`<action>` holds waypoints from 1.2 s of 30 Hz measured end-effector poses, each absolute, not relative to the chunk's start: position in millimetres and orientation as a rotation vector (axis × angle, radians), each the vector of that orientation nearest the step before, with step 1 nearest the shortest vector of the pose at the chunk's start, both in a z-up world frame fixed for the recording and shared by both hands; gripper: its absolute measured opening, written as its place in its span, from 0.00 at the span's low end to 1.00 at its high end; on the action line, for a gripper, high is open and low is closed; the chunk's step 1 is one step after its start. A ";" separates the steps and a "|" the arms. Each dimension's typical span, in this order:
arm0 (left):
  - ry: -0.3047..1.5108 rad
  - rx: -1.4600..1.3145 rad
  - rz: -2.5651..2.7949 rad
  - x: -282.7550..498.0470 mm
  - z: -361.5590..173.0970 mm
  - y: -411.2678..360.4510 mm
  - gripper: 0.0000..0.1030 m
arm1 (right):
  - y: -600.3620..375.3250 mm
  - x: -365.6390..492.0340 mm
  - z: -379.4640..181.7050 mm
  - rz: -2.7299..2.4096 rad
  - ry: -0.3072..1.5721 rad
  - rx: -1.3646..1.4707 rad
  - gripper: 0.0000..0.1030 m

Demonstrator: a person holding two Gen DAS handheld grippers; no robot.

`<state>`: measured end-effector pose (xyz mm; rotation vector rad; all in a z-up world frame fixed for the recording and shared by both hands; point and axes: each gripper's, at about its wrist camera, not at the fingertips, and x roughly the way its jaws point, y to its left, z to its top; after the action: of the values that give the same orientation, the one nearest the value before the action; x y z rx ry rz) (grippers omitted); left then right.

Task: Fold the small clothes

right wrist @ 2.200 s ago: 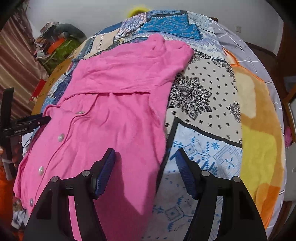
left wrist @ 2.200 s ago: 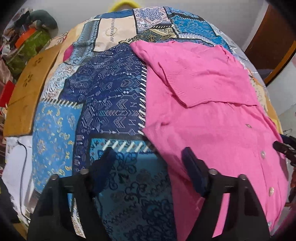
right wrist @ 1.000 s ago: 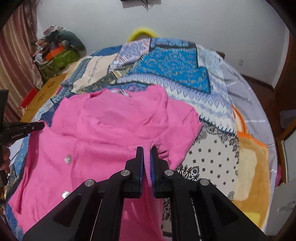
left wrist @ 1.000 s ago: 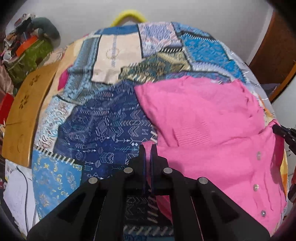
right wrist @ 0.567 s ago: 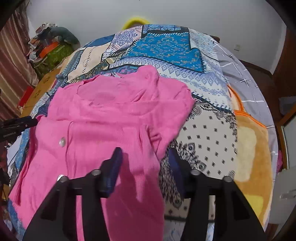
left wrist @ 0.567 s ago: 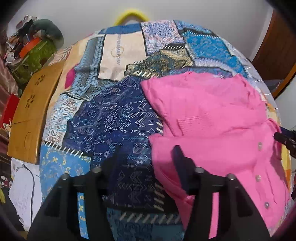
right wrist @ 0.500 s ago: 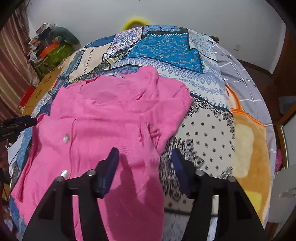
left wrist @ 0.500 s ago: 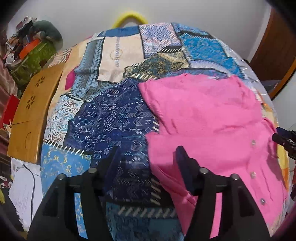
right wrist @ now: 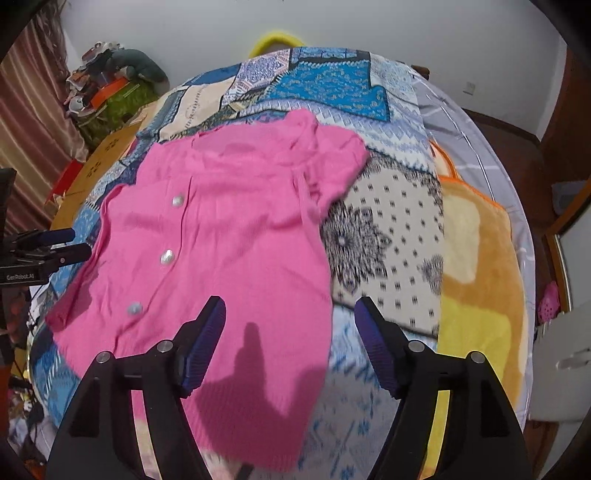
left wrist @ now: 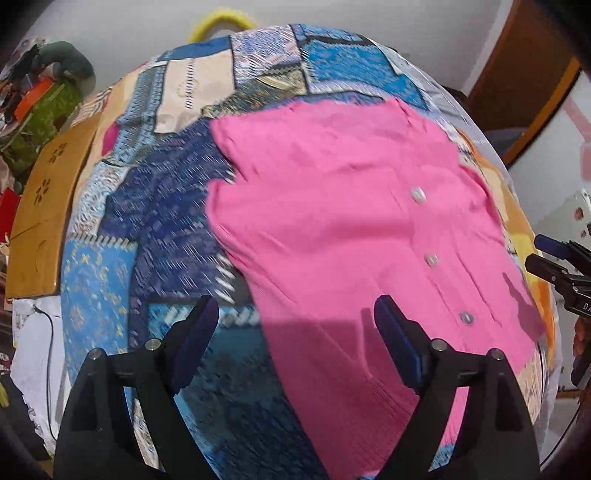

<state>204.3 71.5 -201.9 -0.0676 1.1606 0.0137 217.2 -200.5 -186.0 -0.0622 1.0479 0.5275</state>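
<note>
A small pink buttoned top (left wrist: 351,221) lies flat on a patchwork bedspread (left wrist: 159,229), folded over on itself with three white buttons facing up. It also shows in the right wrist view (right wrist: 229,236). My left gripper (left wrist: 295,332) is open and empty, above the top's near left edge. My right gripper (right wrist: 290,339) is open and empty, above the top's near right edge. Each gripper shows at the side of the other's view: the right one (left wrist: 561,266) and the left one (right wrist: 40,247).
A wooden board (left wrist: 44,206) lies along the bed's left side, with a pile of clutter (right wrist: 107,96) behind it. A yellow-orange blanket (right wrist: 480,273) covers the bed's right side. A yellow ring (left wrist: 221,22) stands by the far wall.
Both grippers were shut on the top's near edge a second ago, carried it away from me, then opened and let go. They have since drawn back, wide open.
</note>
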 end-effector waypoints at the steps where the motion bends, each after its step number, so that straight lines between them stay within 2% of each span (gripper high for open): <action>1: 1.165 -0.062 0.010 200.5 -203.9 68.3 0.84 | -202.7 213.6 -187.9 0.527 1.054 -0.060 0.67; 11: 1.162 -0.077 0.019 163.3 -209.6 74.2 0.83 | -218.3 180.0 -213.1 0.553 1.121 0.020 0.67; 13: 1.156 -0.092 0.020 156.4 -209.2 79.9 0.79 | -218.8 174.4 -214.9 0.564 1.114 0.029 0.67; 15: 1.160 -0.112 0.003 150.7 -209.7 82.7 0.63 | -220.3 170.6 -214.4 0.573 1.107 0.039 0.66; 19: 1.165 -0.173 -0.050 140.9 -209.2 85.6 0.41 | -218.3 164.8 -214.1 0.598 1.096 0.051 0.49; 21: 1.164 -0.201 -0.080 138.1 -208.3 84.6 0.25 | -215.3 162.0 -213.4 0.618 1.087 0.048 0.38; 25: 1.145 -0.196 -0.079 137.3 -203.5 80.1 0.13 | -210.3 159.9 -211.6 0.648 1.074 0.057 0.08; 31: 1.065 -0.162 -0.036 134.1 -182.0 89.7 0.09 | -211.9 161.0 -199.5 0.641 1.016 0.052 0.07; 33: 1.041 -0.165 -0.021 134.8 -173.8 95.4 0.05 | -214.5 163.9 -188.4 0.636 0.977 0.055 0.07; 36: 0.985 -0.172 0.020 137.7 -154.5 106.2 0.05 | -216.1 168.8 -167.6 0.629 0.915 0.054 0.07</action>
<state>137.7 106.2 -154.5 -0.1720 0.9855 0.0201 168.8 -216.1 -167.6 0.0535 0.9145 0.6293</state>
